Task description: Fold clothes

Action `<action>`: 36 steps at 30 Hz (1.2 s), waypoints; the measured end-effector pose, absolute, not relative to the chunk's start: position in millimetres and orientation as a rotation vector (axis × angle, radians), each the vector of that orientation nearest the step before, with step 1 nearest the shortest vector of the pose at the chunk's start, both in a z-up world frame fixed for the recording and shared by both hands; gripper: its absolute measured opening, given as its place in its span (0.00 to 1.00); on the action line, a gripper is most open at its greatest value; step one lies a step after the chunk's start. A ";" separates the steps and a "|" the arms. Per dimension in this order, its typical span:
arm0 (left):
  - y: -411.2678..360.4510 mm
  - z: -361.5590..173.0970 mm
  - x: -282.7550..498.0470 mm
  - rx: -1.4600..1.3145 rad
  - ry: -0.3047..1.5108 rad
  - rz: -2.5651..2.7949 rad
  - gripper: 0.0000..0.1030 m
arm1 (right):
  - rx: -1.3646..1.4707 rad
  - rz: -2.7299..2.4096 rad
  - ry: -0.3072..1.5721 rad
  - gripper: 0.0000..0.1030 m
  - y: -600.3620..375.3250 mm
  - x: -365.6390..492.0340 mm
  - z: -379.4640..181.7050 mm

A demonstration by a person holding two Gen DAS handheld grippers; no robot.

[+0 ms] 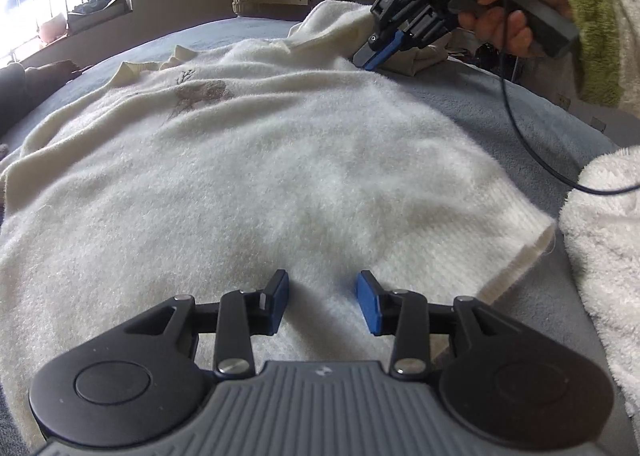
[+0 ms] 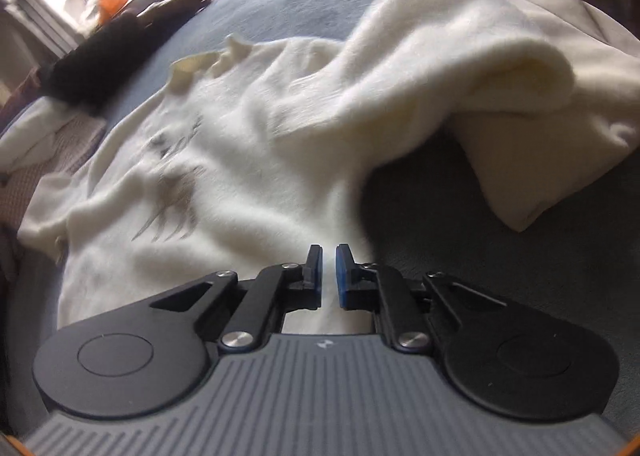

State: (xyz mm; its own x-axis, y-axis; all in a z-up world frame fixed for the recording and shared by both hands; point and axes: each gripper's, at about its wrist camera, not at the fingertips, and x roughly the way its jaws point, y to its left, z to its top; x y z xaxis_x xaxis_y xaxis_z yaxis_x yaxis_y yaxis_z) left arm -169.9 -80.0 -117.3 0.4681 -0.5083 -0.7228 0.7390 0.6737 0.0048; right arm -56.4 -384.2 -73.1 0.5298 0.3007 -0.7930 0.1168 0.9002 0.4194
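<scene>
A fuzzy cream sweater (image 1: 248, 160) lies spread front-up on the grey-blue bed cover (image 1: 500, 112), its sleeve (image 2: 460, 68) bunched. The left gripper (image 1: 323, 306) hovers agape over the ribbed hem; the right gripper (image 2: 329, 272), fingers nearly together, seems to pinch fabric beside the sleeve, likely about to fold it inward.

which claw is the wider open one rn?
The left claw: a wide gap between its blue pads, over the white sweater. The right claw shows only a narrow slit, nothing pinched.
</scene>
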 end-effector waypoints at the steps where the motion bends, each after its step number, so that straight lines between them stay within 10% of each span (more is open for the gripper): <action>1: -80.1 -117.8 -170.3 0.339 0.755 -0.782 0.38 | 0.463 0.185 1.050 0.13 -375.8 -63.9 -72.4; 36: -105.8 -108.2 -176.0 0.308 0.774 -0.963 0.33 | -0.197 0.274 1.300 0.12 -259.0 -156.6 -38.6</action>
State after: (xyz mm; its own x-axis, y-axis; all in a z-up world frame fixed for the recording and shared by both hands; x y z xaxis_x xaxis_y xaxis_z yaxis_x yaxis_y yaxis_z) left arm -176.0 -105.8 -108.2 0.3342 -0.6192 -0.7106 0.8269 0.5544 -0.0942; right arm -156.6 -259.0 -38.6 0.2425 0.0886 -0.9661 -0.3088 0.9511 0.0097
